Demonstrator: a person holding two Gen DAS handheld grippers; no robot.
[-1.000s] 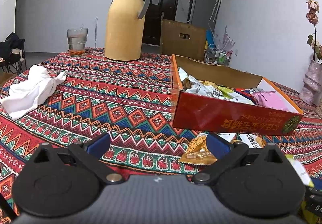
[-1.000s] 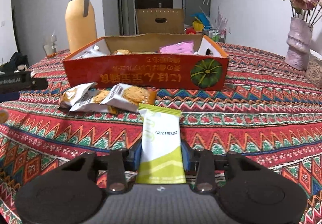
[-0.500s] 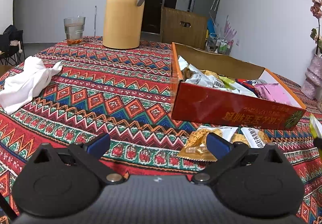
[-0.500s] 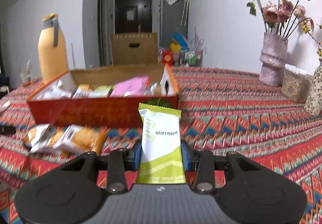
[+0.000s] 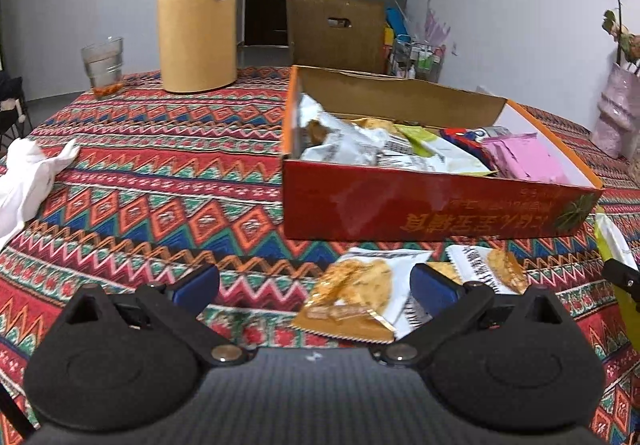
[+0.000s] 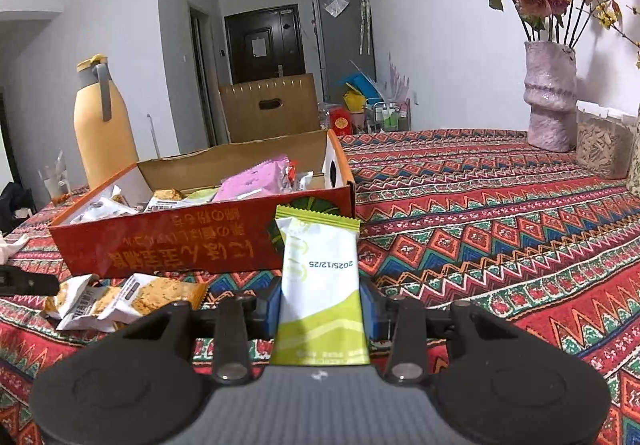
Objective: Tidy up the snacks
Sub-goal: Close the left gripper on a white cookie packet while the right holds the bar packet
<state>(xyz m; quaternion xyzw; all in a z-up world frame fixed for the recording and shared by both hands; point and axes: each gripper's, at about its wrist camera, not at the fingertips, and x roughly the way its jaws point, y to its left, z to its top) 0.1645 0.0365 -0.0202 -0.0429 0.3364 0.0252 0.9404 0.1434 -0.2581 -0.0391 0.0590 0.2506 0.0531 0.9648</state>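
Observation:
A red cardboard box holding several snack packets stands on the patterned tablecloth; it also shows in the right wrist view. Two biscuit packets lie on the cloth in front of the box, also in the right wrist view. My left gripper is open and empty, low over the cloth, with one biscuit packet between its fingers. My right gripper is shut on a green-and-white snack packet, held above the table in front of the box's right end.
A yellow thermos jug and a glass stand at the far side. A white cloth lies at the left. A pink vase with flowers and a clear container stand at the right.
My right gripper has risen with the green packet and now sees into the box. My left gripper has moved forward toward the biscuit packets and the box.

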